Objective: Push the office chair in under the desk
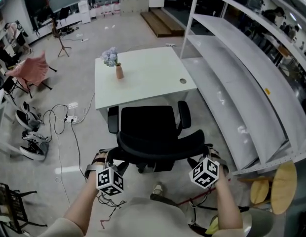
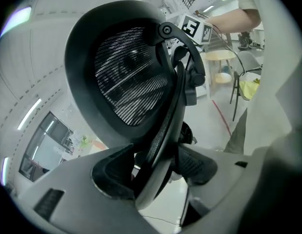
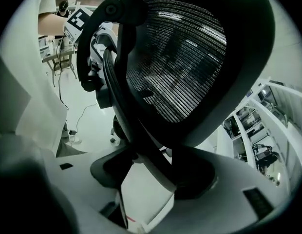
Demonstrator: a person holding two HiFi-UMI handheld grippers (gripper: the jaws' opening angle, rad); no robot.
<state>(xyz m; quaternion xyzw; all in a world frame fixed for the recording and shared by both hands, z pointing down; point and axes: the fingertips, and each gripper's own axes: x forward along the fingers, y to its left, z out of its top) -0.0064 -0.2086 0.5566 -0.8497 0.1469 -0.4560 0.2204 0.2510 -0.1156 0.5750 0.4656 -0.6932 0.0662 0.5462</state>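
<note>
clamping office chair backrest: left gripper, right gripper.

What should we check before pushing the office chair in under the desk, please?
1. Left gripper clamped on the office chair's backrest rim: ok.
2. Right gripper clamped on the opposite rim: ok.
3. Chair faces the desk, roughly centred: ok.
4. Space under the desk free: cannot tell, the desktop hides it.
5. Floor cables lie apart from the chair: ok.
6. Vase back from the desk's near edge: ok.
</note>
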